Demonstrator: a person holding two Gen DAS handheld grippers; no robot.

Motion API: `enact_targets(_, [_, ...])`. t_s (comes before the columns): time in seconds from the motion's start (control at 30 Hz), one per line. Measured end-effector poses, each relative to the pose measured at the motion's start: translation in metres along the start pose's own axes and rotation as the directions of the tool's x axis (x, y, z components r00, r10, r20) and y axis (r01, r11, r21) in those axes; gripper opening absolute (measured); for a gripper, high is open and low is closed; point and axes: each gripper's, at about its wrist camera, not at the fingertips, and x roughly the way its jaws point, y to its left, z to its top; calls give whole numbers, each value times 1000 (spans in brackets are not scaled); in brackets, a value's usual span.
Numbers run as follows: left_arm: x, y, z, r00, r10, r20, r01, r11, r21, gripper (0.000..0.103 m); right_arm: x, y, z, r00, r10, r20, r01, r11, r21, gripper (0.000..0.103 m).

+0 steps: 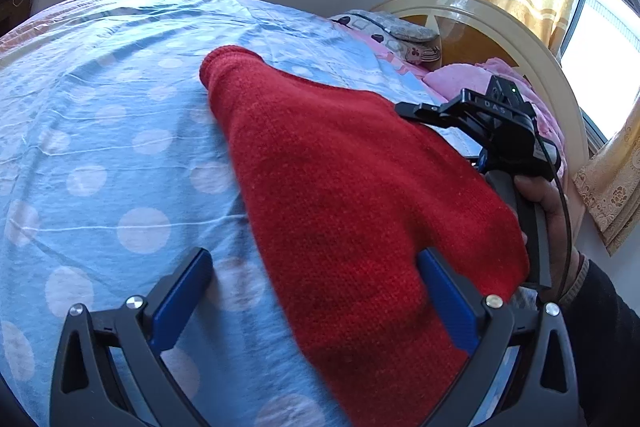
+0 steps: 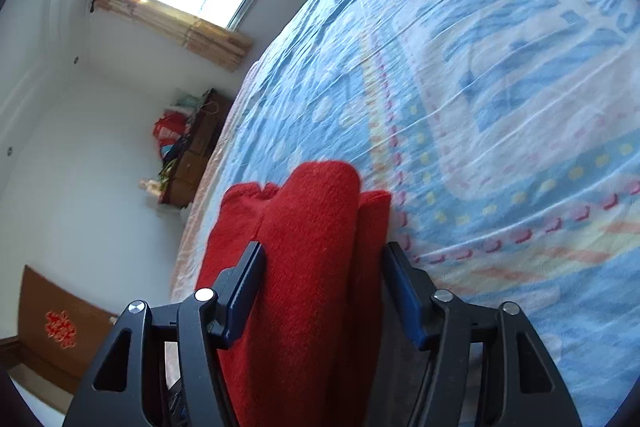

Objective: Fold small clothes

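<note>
Red sweater point(image 1: 340, 187) lifted over the bed point(image 1: 100, 147) mid-fold

Right gripper point(image 2: 324, 291) straddles the bunched cloth, grip uncertain, probably to carry it across; left gripper point(image 1: 316, 291) spread wide, one finger under the sweater.

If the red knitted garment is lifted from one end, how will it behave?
The red knitted garment probably flops: it already drapes in soft folds over the bed sheet. Its fuzzy knit likely resists slipping. It looks thick, so perhaps somewhat heavy for its size.
</note>
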Motion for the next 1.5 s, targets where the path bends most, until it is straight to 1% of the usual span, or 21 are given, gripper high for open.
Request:
enact_targets(0.07, [0,1,0,1000,0,0,0,1000,0,103,-6,-5,0,999,0,41,-2,999,33,59])
enact_targets(0.1, [0,0,0,1000,1,0,-1,1000,0,103,-8,-8,1,999,5,51,-7,999,47,56])
enact_targets(0.17, [0,0,0,1000,3,-1,-3,1000,2,103,-7,-13,1,999,19,38,-21,998,63,55])
enact_targets(0.23, [1,-1,1,1000,5,-5,-5,1000,5,103,-3,-10,2,999,38,1,-38,998,48,53])
enact_targets(0.27, [2,-2,1,1000,7,-7,-7,1000,8,103,4,-5,1,997,66,-46,-65,998,27,51])
enact_targets(0.3, [2,-3,2,1000,8,-9,-8,1000,9,103,9,-2,0,994,75,-77,-74,997,11,49])
enact_targets(0.37, [3,-2,3,1000,-5,-15,5,1000,5,103,16,6,-2,992,64,-111,-67,998,-21,48])
enact_targets(0.43, [5,0,6,999,-35,-28,35,999,-9,100,19,3,-1,991,68,-118,-67,998,12,38])
enact_targets(0.47, [5,-1,6,998,-56,-30,56,998,-8,88,19,2,-1,991,70,-113,-67,997,28,37])
enact_targets(0.5, [5,-2,6,996,-81,-34,81,997,-6,71,18,4,-2,993,65,-103,-63,998,22,34])
enact_targets(0.53, [5,-4,5,994,-100,-40,100,995,-10,71,16,7,-4,994,52,-94,-52,999,5,33])
enact_targets(0.6, [1,-9,4,997,-73,-25,73,997,7,63,11,17,-9,997,22,-70,-24,999,-37,32])
enact_targets(0.67, [-5,-15,3,999,-51,-13,51,998,25,57,6,23,-13,999,21,-41,-23,999,-41,31])
enact_targets(0.7, [-7,-15,2,999,-48,-13,48,999,18,53,1,27,-15,999,23,-22,-24,999,-44,31])
enact_targets(0.8, [-15,-15,-1,999,-49,-11,49,999,3,46,-13,35,-22,999,36,12,-36,998,-55,31])
enact_targets(0.93, [-33,-18,-7,999,-34,-15,34,999,22,42,-32,50,-38,996,70,46,-66,995,-81,30])
enact_targets(1.17, [-67,-16,-18,1000,-1,-7,1,999,38,41,-50,81,-71,988,146,49,-139,984,-112,30])
enact_targets(1.33, [-98,-10,-29,999,39,2,-39,998,58,40,-43,107,-93,981,191,25,-187,974,-127,30])
enact_targets(1.4, [-111,-4,-33,998,61,11,-62,996,62,40,-38,118,-99,978,208,16,-204,969,-138,30])
enact_targets(1.5, [-122,5,-37,995,104,2,-104,993,54,40,-30,132,-112,972,234,-7,-232,961,-150,30])
